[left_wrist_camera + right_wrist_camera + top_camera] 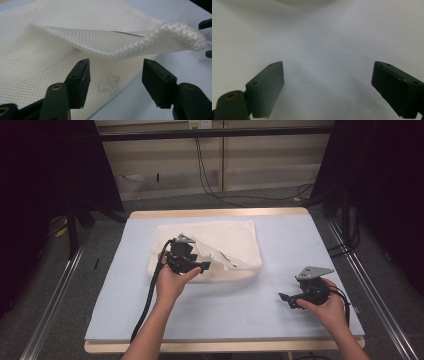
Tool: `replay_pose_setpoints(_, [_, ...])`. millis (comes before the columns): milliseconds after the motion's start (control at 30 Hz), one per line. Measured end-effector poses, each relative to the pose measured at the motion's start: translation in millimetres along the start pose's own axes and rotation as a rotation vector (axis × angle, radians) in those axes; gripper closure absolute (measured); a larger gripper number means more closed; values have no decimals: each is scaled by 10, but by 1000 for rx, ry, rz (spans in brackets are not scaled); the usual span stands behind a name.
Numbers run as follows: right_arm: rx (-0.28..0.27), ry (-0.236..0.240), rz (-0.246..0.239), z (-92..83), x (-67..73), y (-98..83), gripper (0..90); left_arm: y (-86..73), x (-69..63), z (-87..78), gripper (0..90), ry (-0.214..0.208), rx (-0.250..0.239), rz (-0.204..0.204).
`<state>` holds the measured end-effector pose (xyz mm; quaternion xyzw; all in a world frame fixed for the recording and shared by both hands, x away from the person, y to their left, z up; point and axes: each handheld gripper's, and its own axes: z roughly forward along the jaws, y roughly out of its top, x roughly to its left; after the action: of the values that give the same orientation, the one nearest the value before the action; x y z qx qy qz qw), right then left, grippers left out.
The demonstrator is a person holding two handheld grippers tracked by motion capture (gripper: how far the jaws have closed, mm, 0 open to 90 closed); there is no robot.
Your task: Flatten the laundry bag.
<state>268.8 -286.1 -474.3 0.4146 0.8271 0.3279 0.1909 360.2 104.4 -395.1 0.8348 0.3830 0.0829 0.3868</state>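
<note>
Because the white mesh bag (pixel 210 251) lies flat on the pale blue mat (pixel 280 310) toward the far middle of the table, with only its near right corner curled up into a raised fold (pixel 140 41), that lifted fold looks like the one place where a claw could get both jaws around the cloth instead of scraping at a flat sheet. The left gripper (pixel 196 266) sits at the bag's near edge, held low and pointing along the mat, and the left gripper view shows its jaws spread wide with the fold hanging just beyond and above them, not yet between the pads and not touched. Holding it level like this probably lets one jaw slide under the curl while the other comes over it. The right gripper (pixel 292 301) rests well apart from the bag, near the right front of the mat, its jaws also spread and gripping nothing, with bare mat ahead of them in its own view. It seems parked there to stay clear while the left hand (pixel 172 282) works, ready to come in and take another edge once the bag is lifted or opened.
</note>
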Motion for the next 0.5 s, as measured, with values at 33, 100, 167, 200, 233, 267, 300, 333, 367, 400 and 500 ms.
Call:
replay_pose_setpoints(33, [-2,3,-1,3,0,-1,105,-6,-6,-1,380,7,-7,-8])
replay_pose_setpoints(100, [3,-4,0,3,9,1,105,-17,-1,-17,365,12,-1,0])
replay_pose_setpoints(167, [2,-1,-8,10,8,1,108,-25,15,-33,362,9,10,10])
replay_pose_setpoints(200, [8,2,2,7,16,3,108,-30,15,-31,362,12,2,6])
replay_pose_setpoints(233, [6,3,2,8,18,4,108,-35,20,-24,369,9,11,6])
replay_pose_setpoints(267, [6,3,2,8,18,4,108,-35,20,-24,378,9,11,6])
replay_pose_setpoints(300, [5,3,3,6,19,4,109,-37,24,-15,396,4,9,7])
replay_pose_setpoints(333, [5,3,3,6,19,4,109,-36,16,-3,396,4,9,0])
replay_pose_setpoints(367, [5,3,2,5,20,4,109,-33,21,7,431,2,12,11])
replay_pose_setpoints(400, [4,1,1,4,19,4,109,-31,9,28,460,0,-3,-5])
replay_pose_setpoints(500, [4,3,4,5,22,4,109,-8,0,70,620,-21,-9,-7])
